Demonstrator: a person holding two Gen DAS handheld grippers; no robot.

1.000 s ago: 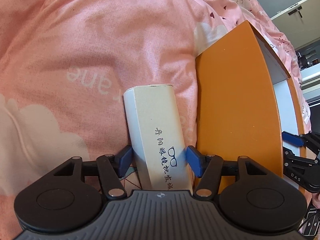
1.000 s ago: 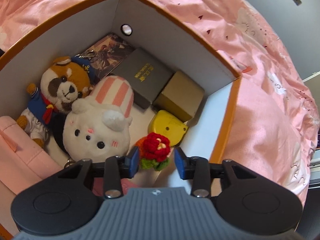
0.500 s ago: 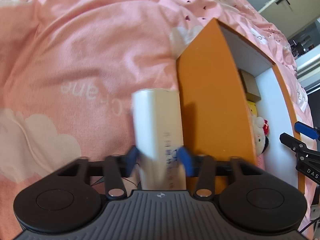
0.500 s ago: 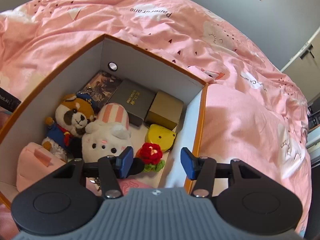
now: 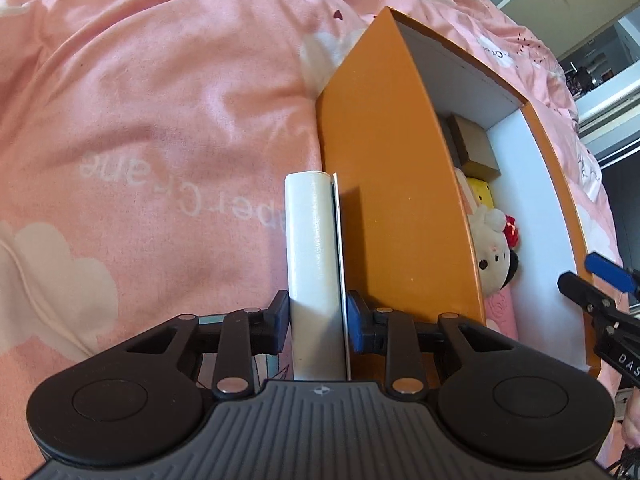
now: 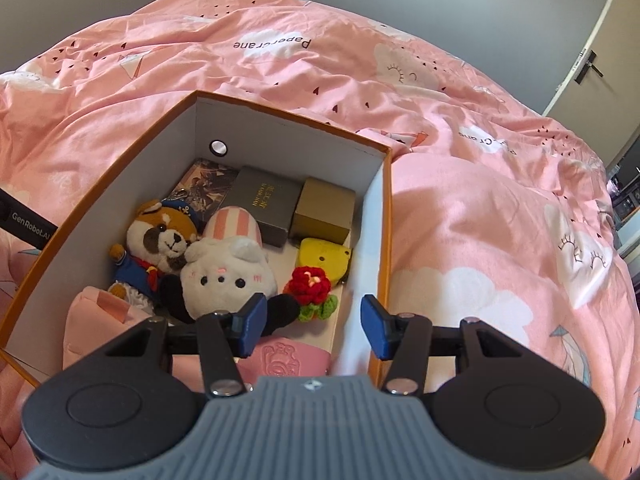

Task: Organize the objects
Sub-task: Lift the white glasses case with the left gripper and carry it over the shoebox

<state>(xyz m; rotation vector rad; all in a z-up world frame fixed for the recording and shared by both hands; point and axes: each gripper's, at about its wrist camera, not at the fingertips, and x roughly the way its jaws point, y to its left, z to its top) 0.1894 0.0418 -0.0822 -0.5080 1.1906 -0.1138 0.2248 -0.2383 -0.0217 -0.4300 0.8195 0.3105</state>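
My left gripper [image 5: 318,322] holds a long white cardboard box [image 5: 314,248] on edge, its jaws still closing with the pads against both sides. The box hangs over the pink duvet, just left of the orange storage box [image 5: 396,184]. In the right wrist view my right gripper [image 6: 314,322] stands open and empty above the near right corner of the orange storage box [image 6: 384,216]. Below it lie a red knitted flower [image 6: 310,284] and a white rabbit plush [image 6: 228,272]. One blue fingertip [image 5: 608,270] of the right gripper shows at the left wrist view's right edge.
Inside the storage box are also a red panda plush [image 6: 160,240], a yellow toy [image 6: 324,258], a tan box [image 6: 324,212], a dark box [image 6: 264,204] and a pink pouch [image 6: 96,320]. Pink bedding [image 6: 480,240] surrounds it. A door [image 6: 592,64] stands behind.
The left gripper closed on the white box, lifted it and rolled it onto its edge. The right gripper rose back from the flower, levelled out and opened a little wider.
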